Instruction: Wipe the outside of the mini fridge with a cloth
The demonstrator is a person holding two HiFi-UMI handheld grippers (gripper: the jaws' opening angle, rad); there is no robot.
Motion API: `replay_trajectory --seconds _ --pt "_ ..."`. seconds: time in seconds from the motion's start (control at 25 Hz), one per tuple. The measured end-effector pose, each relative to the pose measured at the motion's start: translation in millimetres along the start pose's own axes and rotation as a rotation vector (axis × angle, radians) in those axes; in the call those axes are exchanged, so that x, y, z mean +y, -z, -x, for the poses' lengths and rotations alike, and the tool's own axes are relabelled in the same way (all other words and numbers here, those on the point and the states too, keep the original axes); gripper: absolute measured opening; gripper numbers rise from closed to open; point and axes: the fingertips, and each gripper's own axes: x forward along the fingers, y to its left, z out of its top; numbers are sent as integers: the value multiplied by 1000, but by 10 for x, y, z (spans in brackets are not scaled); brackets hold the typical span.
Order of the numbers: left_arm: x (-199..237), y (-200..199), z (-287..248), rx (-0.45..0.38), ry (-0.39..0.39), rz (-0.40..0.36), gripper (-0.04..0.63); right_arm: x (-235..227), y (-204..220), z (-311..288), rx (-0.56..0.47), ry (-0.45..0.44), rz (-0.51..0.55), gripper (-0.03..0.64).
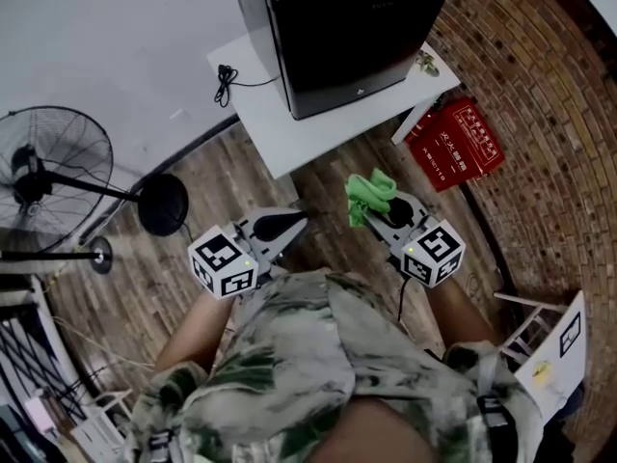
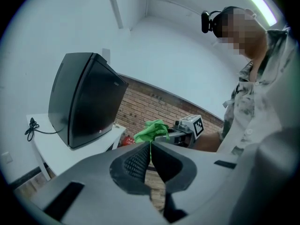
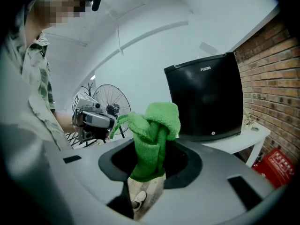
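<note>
left gripper (image 1: 286, 225): jaws pressed together, just a hairline slit between the pads in its own view (image 2: 150, 156), nothing in there. It hangs over the wood floor, short of the table's front edge.

right gripper (image 1: 381, 210): jaws pinching the cloth (image 1: 369, 193). The green wad is bunched up and pokes well past the tips (image 3: 154, 135).

cloth: up in the air just off the table's (image 1: 289, 138) front edge, not touching the fridge.

fridge (image 1: 347, 27): black, door shut, sitting toward the table's back edge. Both grippers are well apart from it.

table edges: there's a bare white strip along the front edge, plus some along the left edge, where a cord (image 1: 225, 80) lies.

open room: the floor between the person and the table. A fan (image 1: 48, 167) stands off to the left, and a red box (image 1: 455, 145) is by the table's right leg, near the brick wall.
</note>
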Motion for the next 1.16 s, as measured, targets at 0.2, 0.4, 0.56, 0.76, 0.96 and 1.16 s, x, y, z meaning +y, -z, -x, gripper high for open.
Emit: replay_trajectory --seconds 0.2,0.4,0.56,0.76,0.96,1.16 --pt "-150 49 -131 1 -3 4 28 13 38 194 -10 -4 -1 153" --pt "-245 79 -217 1 9 4 28 16 59 310 -18 0 -2 153" --pt "-307 110 -260 1 17 -2 28 16 73 401 -22 2 2 153" --pt "-391 126 -264 -3 23 -2 28 59 91 491 -22 1 5 153" --pt "-465 170 -248 -4 33 -11 28 95 78 579 -30 4 12 153" --pt "-567 161 -283 -10 41 -8 28 116 74 672 -40 2 10 153"
